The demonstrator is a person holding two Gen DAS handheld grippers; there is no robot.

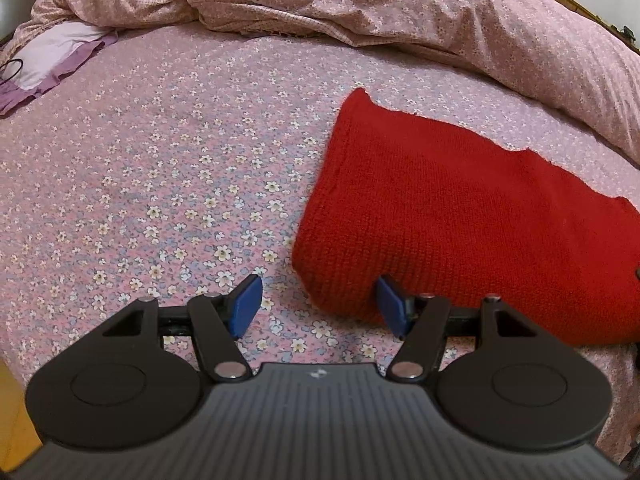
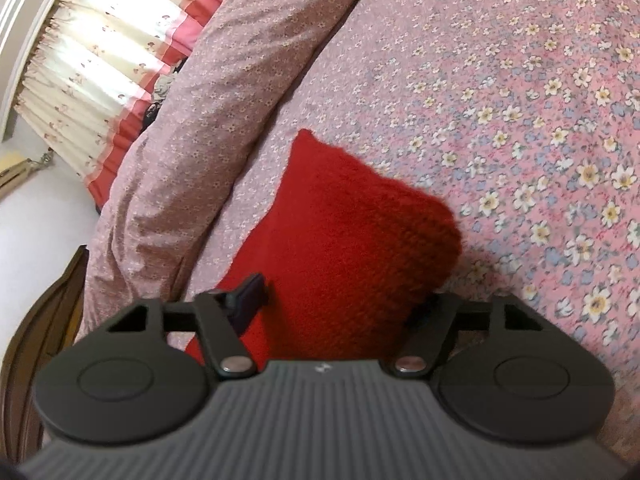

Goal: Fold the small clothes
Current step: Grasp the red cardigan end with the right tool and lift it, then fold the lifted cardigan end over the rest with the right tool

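A red knitted garment [image 1: 452, 216] lies folded on the floral bed sheet [image 1: 160, 168], right of centre in the left wrist view. My left gripper [image 1: 320, 306] is open and empty, its blue pads [image 1: 246, 304] apart at the garment's near left corner; the right pad touches or overlaps the red edge. In the right wrist view the red garment [image 2: 340, 248] sits between my right gripper's [image 2: 340, 304] wide-open fingers. Its left pad [image 2: 250, 300] shows; the right pad is hidden behind the fabric. The view is blurred.
A rumpled pink floral duvet [image 1: 360, 4] is bunched along the far side of the bed. Purple and white cloth [image 1: 56, 56] lies at the far left. A curtain [image 2: 100, 60] and wooden bed frame [image 2: 48, 300] show at the right wrist view's left.
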